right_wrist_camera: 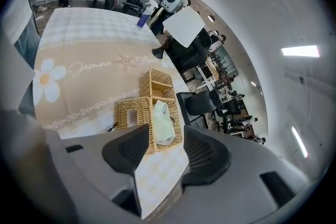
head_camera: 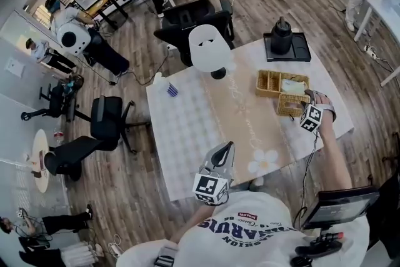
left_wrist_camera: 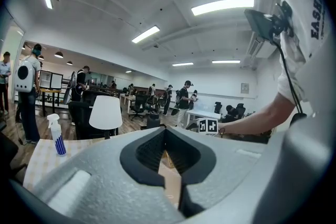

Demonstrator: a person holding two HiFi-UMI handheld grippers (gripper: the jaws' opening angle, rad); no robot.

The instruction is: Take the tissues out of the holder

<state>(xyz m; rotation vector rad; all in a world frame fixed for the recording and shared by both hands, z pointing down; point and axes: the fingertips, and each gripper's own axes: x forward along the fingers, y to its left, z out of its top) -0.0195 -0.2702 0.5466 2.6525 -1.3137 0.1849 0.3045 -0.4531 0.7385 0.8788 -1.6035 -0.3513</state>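
At a cloth-covered table (head_camera: pixel 187 128) in an open-plan office, a person holds two grey moulded-plastic grippers near a set of woven wicker pieces. The right gripper (head_camera: pixel 310 99) tilts down just beside the boxy wicker holder (right_wrist_camera: pixel 130 113), which has a rectangular slot cut in its top. Its ribbed black pads (right_wrist_camera: pixel 202 152) stand well apart with nothing between them. The tissues (right_wrist_camera: pixel 163 119), a soft pale-green pack, lie outside the holder in the large compartment of the divided wicker tray (right_wrist_camera: pixel 156 77) that sits against it. The left gripper (head_camera: pixel 223 150) is held by the table's near edge, well apart from the wicker, its pads closed tip to tip on nothing. The cloth is a white check crossed by a beige band printed with a daisy (head_camera: pixel 262 161) and looping script. A rounded black jug (head_camera: pixel 281 36) stands on a square black tray (head_camera: pixel 303 53) at the far corner, and a spray bottle (head_camera: pixel 170 89) with blue stripes stands towards the far left
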